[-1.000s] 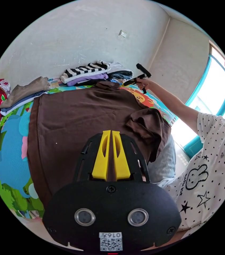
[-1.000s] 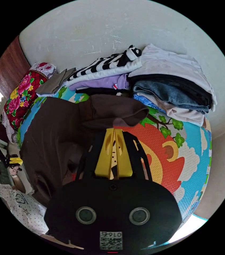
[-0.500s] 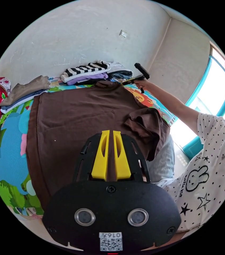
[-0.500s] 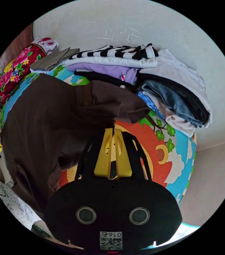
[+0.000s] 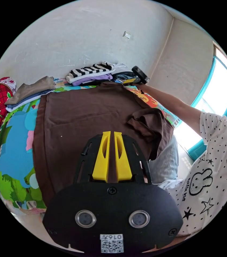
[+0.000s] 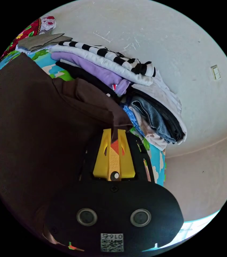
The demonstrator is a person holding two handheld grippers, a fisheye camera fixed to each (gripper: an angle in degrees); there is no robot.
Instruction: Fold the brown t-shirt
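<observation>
left gripper view shows the brown t-shirt [image 5: 92, 117] spread over a cartoon-print mat [image 5: 14, 150], the left hand-held gripper [image 5: 112, 158] pinching its near edge with narrow jaws. right gripper view has the right hand-held gripper [image 6: 114, 154] clamped on a far sleeve [image 6: 97, 103] beside the stacked clothes [image 6: 134, 88]. to fold well, i judge both grips should stay firm, lift together and keep the cloth taut, steering clear of that stack.
</observation>
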